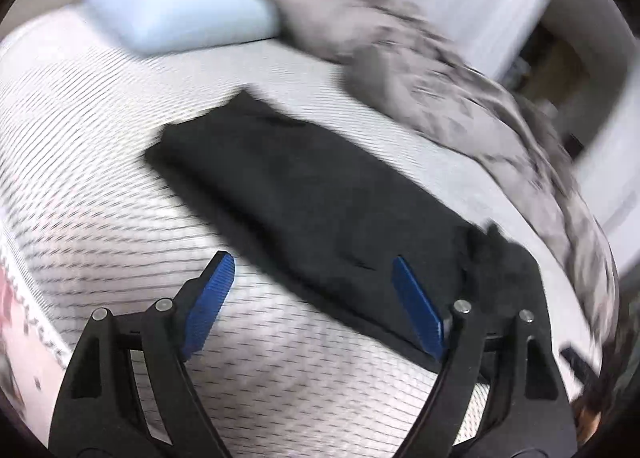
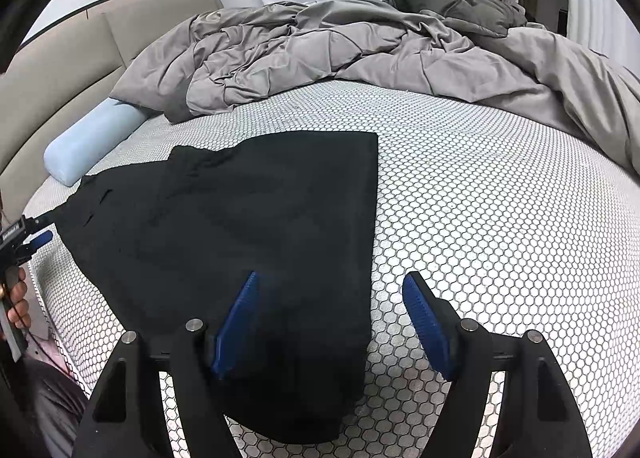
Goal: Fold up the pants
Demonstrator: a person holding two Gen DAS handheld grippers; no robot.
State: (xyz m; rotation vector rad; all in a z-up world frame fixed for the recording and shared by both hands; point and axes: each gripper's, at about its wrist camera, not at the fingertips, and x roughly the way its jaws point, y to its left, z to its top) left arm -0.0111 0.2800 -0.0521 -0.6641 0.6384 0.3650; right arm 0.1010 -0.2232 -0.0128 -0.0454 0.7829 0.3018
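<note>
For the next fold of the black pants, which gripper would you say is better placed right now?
Probably the right gripper: its open jaws straddle the near edge of the pants. The left gripper hangs open beside their long edge.

in the right wrist view the pants (image 2: 240, 217) lie flat on the bed (image 2: 500, 225), filling the centre and lower left of the frame. behind them, across the top, the duvet (image 2: 340, 53) is heaped on the bed. the pillow (image 2: 88, 141) sits at the left, against the headboard (image 2: 52, 77). the right tongs (image 2: 332, 294) straddle the pants' right edge at the bottom; the left tongs (image 2: 32, 238) are at the left edge.
</note>
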